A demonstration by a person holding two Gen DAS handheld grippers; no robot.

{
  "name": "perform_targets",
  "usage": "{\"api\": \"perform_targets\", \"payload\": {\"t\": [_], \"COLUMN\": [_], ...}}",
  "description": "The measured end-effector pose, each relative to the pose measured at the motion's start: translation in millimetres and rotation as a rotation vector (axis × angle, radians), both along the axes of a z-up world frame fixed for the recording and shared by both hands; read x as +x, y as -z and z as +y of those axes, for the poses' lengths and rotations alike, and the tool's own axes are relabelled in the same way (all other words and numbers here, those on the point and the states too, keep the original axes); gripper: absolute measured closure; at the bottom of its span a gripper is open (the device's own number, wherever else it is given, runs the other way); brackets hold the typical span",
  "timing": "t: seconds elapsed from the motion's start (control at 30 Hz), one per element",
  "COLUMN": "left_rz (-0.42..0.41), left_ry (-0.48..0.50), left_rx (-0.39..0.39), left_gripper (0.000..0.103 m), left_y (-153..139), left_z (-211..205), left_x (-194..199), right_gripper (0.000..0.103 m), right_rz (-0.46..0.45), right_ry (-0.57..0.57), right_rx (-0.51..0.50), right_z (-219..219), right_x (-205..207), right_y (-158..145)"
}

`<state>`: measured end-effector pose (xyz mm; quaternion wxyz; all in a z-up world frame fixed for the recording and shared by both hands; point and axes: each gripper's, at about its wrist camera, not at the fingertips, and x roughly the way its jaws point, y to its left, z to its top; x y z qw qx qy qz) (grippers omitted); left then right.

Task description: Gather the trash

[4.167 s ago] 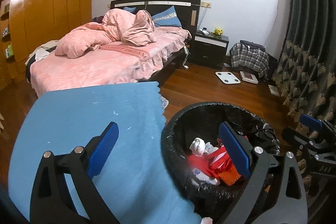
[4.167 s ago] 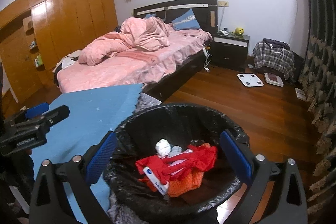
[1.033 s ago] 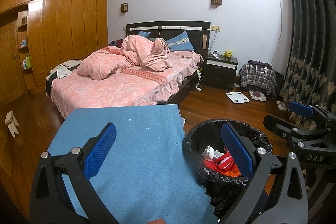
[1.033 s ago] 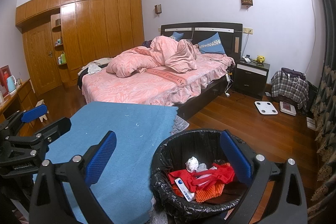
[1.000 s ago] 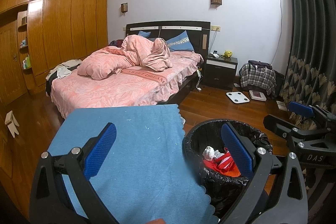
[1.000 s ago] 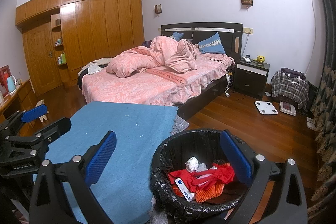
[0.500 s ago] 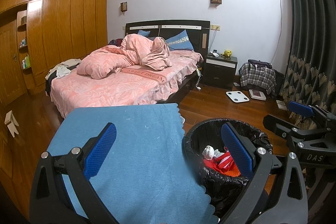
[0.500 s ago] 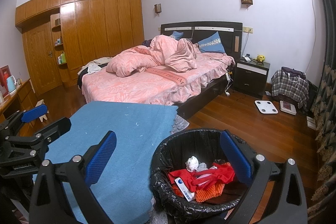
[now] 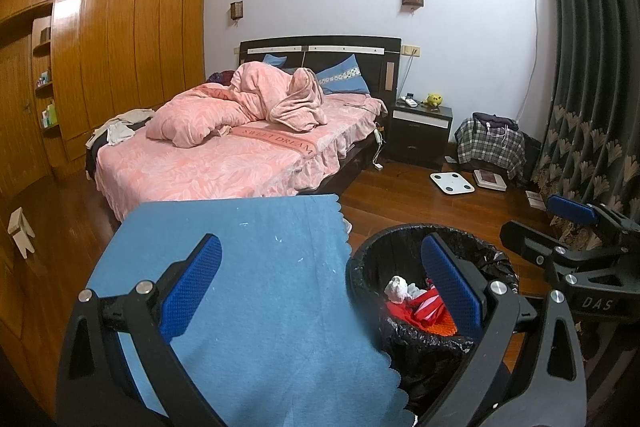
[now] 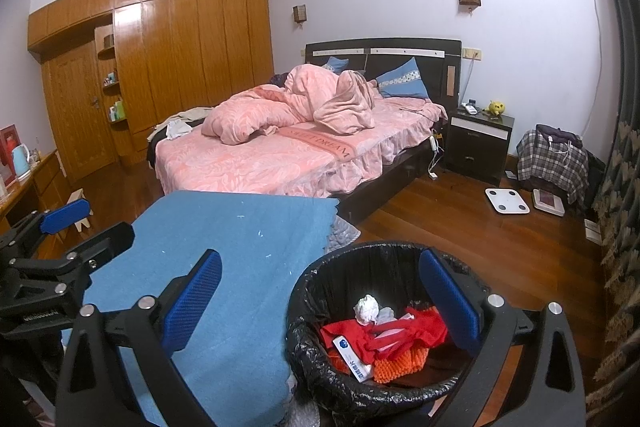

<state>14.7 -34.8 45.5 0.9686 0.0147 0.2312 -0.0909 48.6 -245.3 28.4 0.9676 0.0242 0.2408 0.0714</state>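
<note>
A black-lined trash bin stands on the wood floor beside a table covered in blue cloth. Inside lie a crumpled white paper ball, red wrappers, an orange mesh piece and a white-blue packet. My left gripper is open and empty above the table edge and bin. My right gripper is open and empty above the bin. Each gripper shows in the other's view, the right one and the left one.
A bed with pink bedding stands behind the table. A black nightstand, a white scale, a plaid-covered item and dark curtains are at the right. Wooden wardrobes line the left wall.
Since 4.2 s ago both grippers have risen and pulled back from the bin, so it looks smaller. Over the last second almost nothing has moved.
</note>
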Motion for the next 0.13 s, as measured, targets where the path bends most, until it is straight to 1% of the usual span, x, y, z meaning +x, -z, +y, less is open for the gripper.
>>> {"api": "perform_targets", "payload": {"t": [0.13], "left_rz": [0.001], "left_ry": [0.000], "left_rx": [0.000], "left_gripper": [0.006], "left_y": [-0.5], "left_z": [0.0], "left_x": [-0.3], "right_gripper": [0.006], "right_rz": [0.002], "right_ry": [0.003], "right_rx": [0.003], "right_z": [1.6], "right_x": [0.2], "right_y": [2.4]}}
